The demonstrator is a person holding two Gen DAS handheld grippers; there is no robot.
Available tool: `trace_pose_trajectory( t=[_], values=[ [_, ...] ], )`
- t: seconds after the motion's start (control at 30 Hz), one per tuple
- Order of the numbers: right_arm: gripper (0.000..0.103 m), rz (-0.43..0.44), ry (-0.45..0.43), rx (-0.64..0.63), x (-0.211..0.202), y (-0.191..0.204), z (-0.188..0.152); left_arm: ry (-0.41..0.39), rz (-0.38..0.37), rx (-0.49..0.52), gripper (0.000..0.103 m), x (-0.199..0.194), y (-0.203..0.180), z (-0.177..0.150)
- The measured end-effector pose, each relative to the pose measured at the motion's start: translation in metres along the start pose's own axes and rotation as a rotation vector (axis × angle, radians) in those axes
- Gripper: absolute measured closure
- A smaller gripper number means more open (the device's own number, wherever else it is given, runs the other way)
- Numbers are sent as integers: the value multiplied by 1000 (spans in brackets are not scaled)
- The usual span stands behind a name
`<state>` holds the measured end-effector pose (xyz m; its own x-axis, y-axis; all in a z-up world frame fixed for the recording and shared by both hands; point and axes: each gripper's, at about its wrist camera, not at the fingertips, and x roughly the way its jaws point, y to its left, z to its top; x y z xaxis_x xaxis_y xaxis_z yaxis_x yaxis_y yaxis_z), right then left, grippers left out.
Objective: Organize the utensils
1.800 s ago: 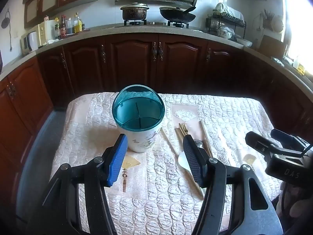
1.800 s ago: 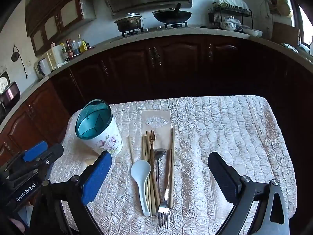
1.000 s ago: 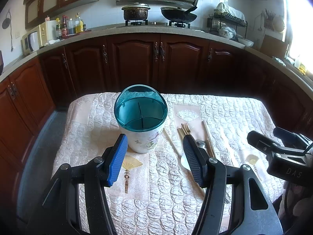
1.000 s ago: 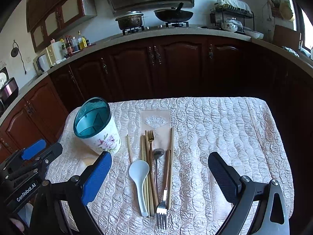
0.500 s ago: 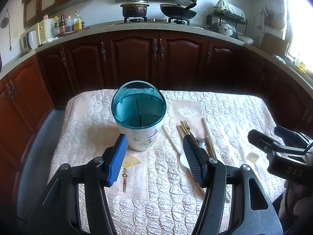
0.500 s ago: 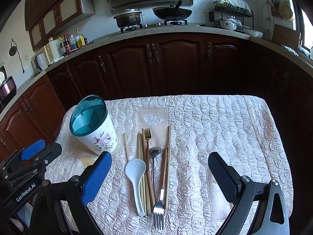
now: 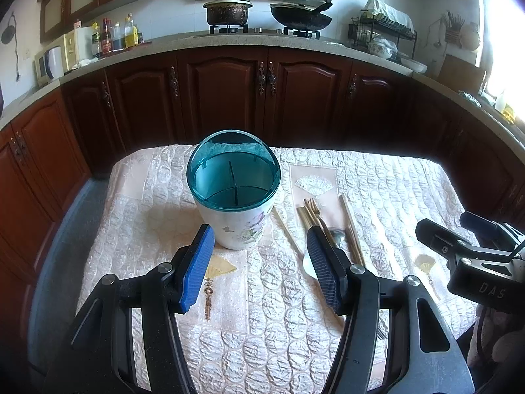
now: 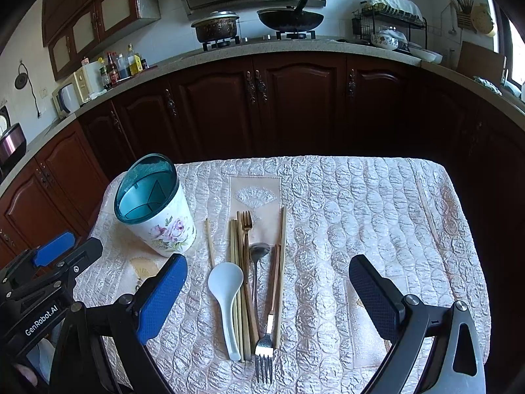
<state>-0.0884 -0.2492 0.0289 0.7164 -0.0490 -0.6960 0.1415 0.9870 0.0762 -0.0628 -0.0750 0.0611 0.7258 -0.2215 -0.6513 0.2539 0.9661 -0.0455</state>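
Observation:
A white floral utensil holder [image 7: 233, 193] with a teal divided insert stands on the quilted table; it also shows in the right wrist view [image 8: 155, 208]. To its right lie a white soup spoon [image 8: 226, 290], several chopsticks [image 8: 237, 272], a gold fork [image 8: 245, 226], a metal spoon [image 8: 257, 262] and a steel fork [image 8: 265, 351]. My left gripper [image 7: 259, 266] is open and empty, just in front of the holder. My right gripper [image 8: 265, 298] is open wide and empty, above the near ends of the utensils.
The quilted cloth [image 8: 377, 216] covers the small table. Dark wood cabinets [image 7: 262, 98] stand behind it, with a countertop holding a pot [image 7: 227, 13], a wok [image 7: 300, 16] and a dish rack [image 8: 390, 26]. The right gripper's body [image 7: 472, 259] shows at the left view's right edge.
Both grippers have drifted slightly, with the holder and utensils shifting a little in view. Both stay open and empty; nothing on the table has moved.

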Motion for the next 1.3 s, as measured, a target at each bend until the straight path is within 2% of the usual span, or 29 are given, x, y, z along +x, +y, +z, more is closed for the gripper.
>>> trace_pose_trajectory(
  t=[0.27, 0.93, 1.07, 1.3],
  values=[
    [4, 3, 20, -5, 3, 0, -1, 4, 6, -10, 44, 3, 2, -2],
    [4, -3, -5, -23, 6, -2, -4, 24, -4, -9, 44, 7, 0, -3],
    [4, -1, -7, -29, 9, -8, -4, 44, -24, -32, 44, 11, 2, -4],
    [6, 41, 43, -30, 34, -26, -11, 130, -125, -90, 44, 32, 4, -13]
  ],
)
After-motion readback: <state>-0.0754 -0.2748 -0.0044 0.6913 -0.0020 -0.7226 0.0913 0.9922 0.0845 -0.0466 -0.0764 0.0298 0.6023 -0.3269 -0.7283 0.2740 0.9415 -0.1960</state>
